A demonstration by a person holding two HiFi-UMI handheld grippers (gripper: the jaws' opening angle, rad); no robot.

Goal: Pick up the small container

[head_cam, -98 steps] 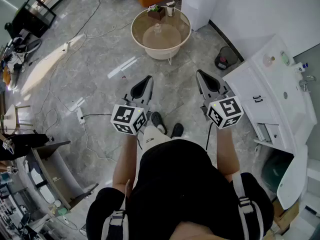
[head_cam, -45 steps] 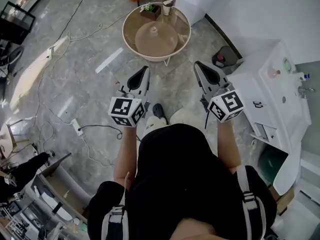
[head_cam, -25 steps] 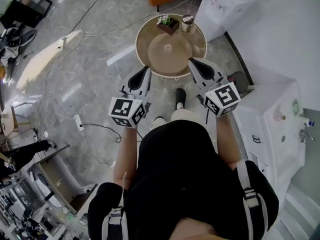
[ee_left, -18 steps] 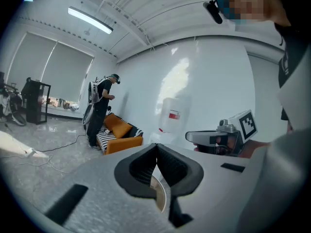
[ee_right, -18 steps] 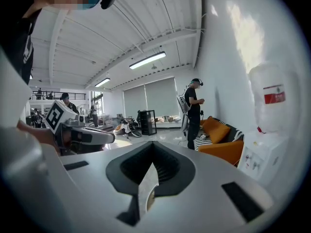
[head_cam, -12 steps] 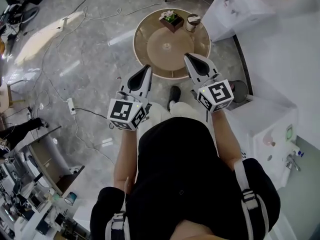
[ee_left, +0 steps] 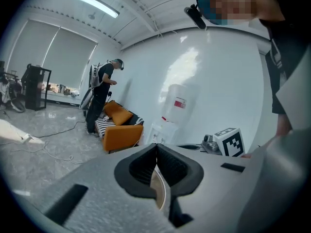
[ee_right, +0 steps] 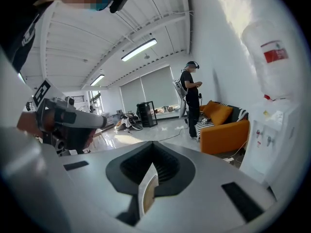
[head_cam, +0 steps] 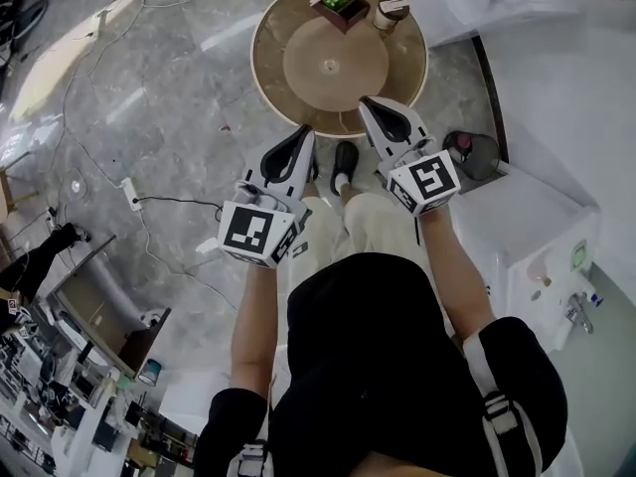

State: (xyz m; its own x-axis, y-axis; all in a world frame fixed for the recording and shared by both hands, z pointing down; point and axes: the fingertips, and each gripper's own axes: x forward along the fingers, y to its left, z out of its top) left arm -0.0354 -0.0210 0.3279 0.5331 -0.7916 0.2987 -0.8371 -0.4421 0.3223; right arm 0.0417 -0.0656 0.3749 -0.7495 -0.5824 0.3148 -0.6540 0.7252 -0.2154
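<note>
Standing person (ee_left: 103,98), gripper views only.

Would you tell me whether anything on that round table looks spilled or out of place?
Nothing stands out: on the round beige table, the brown planter box and the small container stand upright near the far edge, nothing spilled.

At the round table's (head_cam: 298,30) far edge sits a planter (head_cam: 338,0) — the small container (head_cam: 390,10) just right. A bin (head_cam: 475,154) stands beside the table.
</note>
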